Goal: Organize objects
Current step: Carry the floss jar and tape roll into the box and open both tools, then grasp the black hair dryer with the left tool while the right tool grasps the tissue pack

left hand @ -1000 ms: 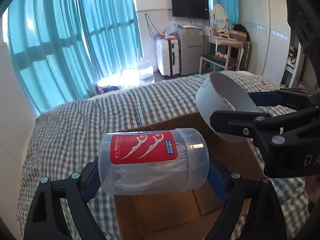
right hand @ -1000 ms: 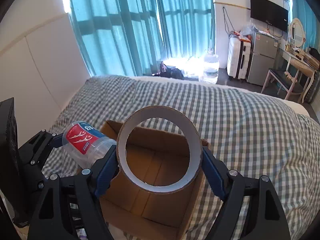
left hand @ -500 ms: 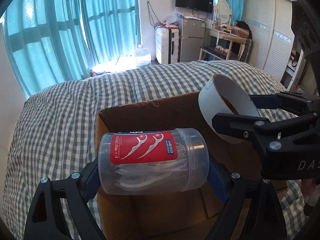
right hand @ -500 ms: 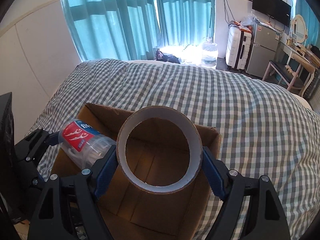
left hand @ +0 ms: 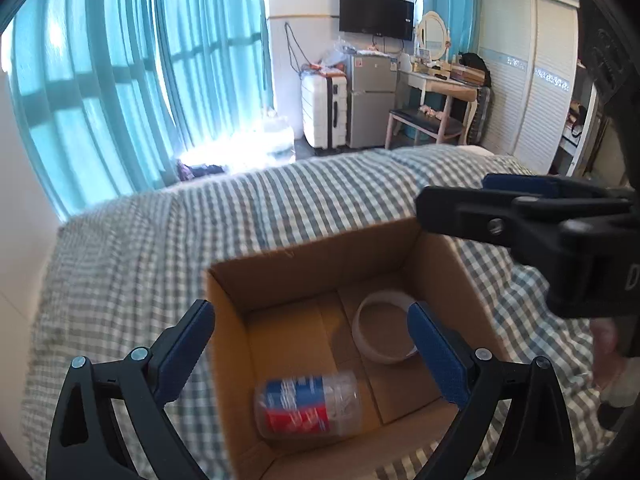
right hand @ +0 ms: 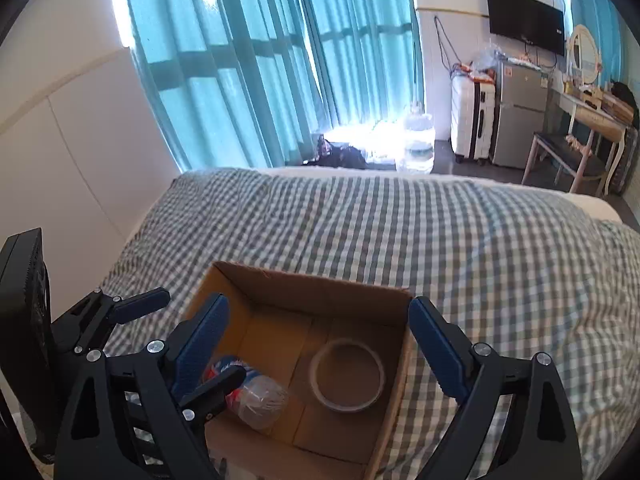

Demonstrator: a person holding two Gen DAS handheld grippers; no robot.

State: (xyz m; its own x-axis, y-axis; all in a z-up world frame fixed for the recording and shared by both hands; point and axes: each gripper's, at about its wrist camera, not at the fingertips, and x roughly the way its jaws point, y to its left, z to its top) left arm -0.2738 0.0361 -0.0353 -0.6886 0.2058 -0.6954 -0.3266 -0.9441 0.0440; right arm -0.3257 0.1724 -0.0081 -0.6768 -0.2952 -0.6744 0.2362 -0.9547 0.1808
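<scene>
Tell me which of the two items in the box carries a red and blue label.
The clear floss-pick jar, lying on its side near the box's front. The tape roll beside it is plain white.

Floss-pick jar (left hand: 308,406) and tape roll (left hand: 385,328) inside cardboard box (left hand: 304,264).

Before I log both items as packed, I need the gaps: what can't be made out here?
- Floss jar: label blurred, left wrist view; left tool's finger partly hides it in the right wrist view.
- Tape roll: near edge behind a blue pad, left wrist view.
- Cardboard box: near wall cut off.
</scene>
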